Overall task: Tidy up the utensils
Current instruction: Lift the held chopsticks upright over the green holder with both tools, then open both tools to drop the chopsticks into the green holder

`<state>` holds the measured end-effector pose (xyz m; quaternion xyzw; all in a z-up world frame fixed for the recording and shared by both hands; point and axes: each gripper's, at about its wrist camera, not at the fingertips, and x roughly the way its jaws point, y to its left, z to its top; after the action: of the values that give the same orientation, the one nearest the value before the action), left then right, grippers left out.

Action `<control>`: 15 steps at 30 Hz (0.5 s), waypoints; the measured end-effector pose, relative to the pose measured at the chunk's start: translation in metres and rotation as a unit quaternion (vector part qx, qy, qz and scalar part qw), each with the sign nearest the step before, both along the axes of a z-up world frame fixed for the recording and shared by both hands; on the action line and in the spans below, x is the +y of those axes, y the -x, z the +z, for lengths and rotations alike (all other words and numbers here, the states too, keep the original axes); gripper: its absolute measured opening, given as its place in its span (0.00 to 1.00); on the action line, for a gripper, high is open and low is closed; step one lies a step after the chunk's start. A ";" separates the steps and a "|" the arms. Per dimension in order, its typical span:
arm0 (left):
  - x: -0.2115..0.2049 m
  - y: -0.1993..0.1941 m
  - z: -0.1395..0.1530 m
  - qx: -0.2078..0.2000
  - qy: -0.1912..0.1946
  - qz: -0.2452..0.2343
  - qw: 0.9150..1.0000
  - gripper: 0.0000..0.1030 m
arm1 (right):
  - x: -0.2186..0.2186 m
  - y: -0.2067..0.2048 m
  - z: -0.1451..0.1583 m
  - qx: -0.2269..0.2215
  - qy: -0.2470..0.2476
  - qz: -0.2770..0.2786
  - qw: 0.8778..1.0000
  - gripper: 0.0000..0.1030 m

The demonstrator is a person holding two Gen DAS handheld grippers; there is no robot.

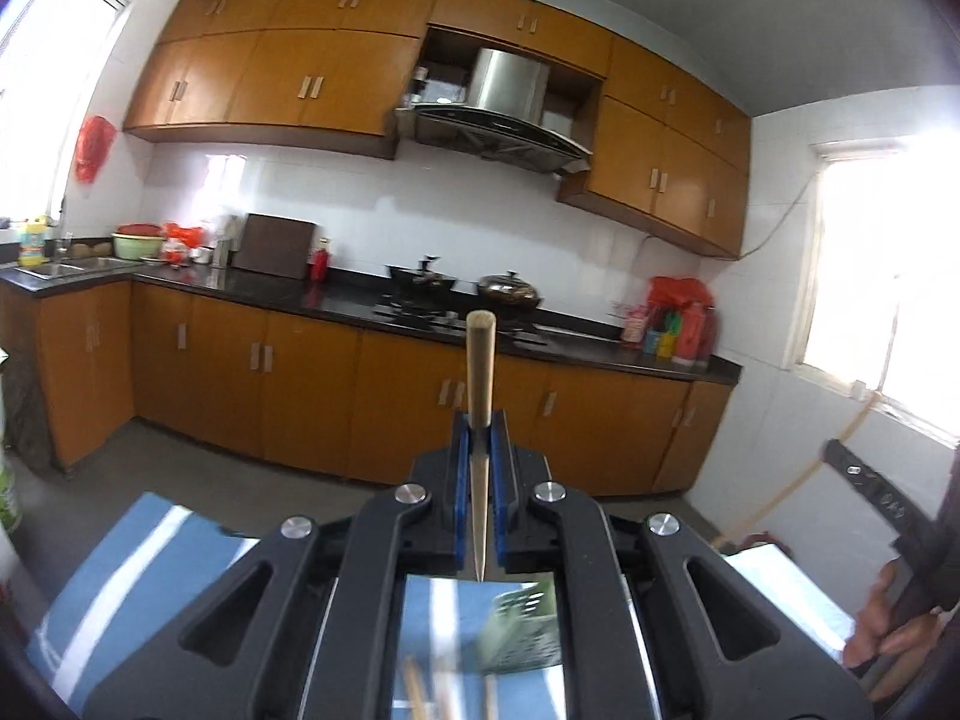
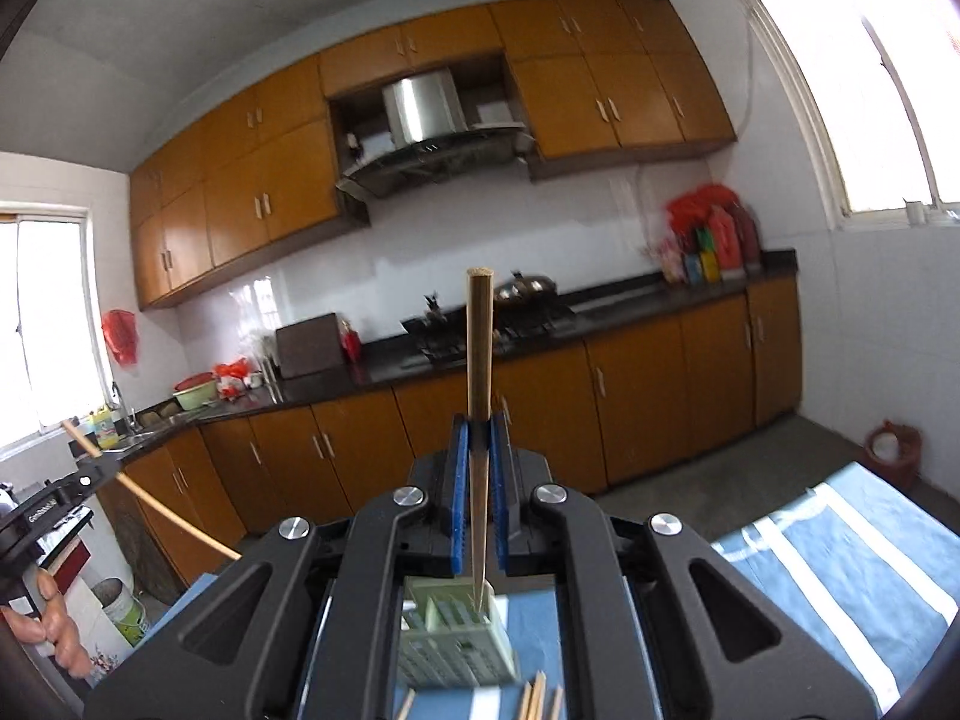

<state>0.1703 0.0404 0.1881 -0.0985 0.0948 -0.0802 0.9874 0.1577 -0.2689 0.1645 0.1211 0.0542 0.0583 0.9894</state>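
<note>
A: Fingers?
B: My left gripper [image 1: 480,438] and right gripper [image 2: 478,432] are each clamped on one chopstick [image 1: 480,372], tips down, I guess for dropping in.
A: Holder?
B: Green basket [image 2: 459,636] below, loose chopsticks [image 2: 537,699] nearer than it on the table [image 2: 840,552].

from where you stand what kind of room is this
A home kitchen: orange-brown wooden wall cabinets, a steel range hood over a gas hob with dark lidded pans, and a steel sink set in the black counter.
</note>
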 end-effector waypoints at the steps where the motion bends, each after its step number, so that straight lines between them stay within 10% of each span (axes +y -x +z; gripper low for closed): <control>1: -0.007 -0.005 0.000 0.002 0.001 -0.007 1.000 0.07 | 0.004 -0.004 -0.001 -0.003 0.005 0.004 1.000 0.07; 15: -0.062 -0.060 -0.069 0.058 -0.033 -0.035 0.997 0.07 | 0.028 -0.051 -0.060 0.072 0.038 0.023 0.996 0.07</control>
<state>0.2303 -0.0215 0.1191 -0.0674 0.1577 -0.1056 0.9795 0.2092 -0.2411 0.1047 0.0863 0.1299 0.0699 0.9853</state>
